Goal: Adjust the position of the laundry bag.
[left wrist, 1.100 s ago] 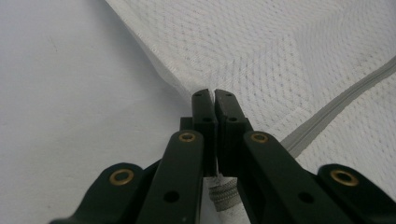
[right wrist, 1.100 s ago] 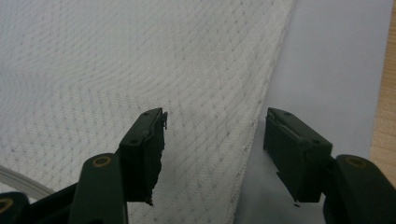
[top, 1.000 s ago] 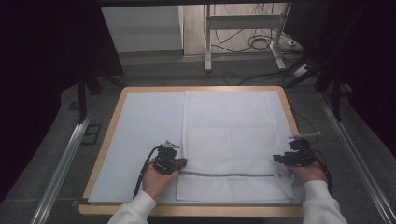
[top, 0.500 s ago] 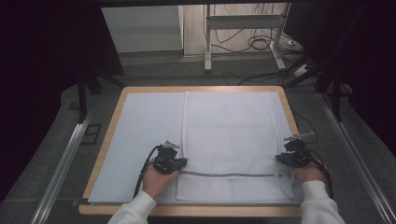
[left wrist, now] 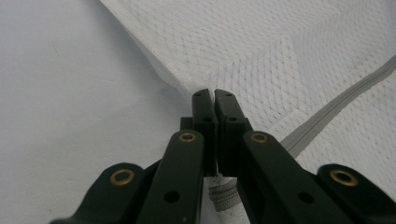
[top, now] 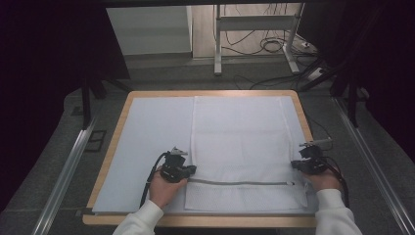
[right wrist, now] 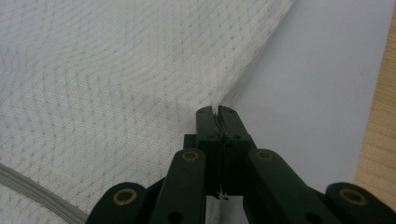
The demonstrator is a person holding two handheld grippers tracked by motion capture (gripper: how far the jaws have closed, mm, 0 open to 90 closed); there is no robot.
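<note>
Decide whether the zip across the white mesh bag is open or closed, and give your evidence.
Closed, as far as visible: the grey zip runs as one unbroken line across the mesh bag, with no gap showing in the high view.

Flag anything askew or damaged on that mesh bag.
Nothing looks damaged. The mesh bag lies flat and square on the pale mat, zipper straight; only its edges pucker where the left gripper and right gripper pinch them.

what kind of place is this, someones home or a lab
Most likely a lab or data-recording room, not a home: a wooden-edged work table under a pale mat, dark curtains around it, loose cables on the floor beyond, and a white mesh laundry bag laid out flat as the test piece.
</note>
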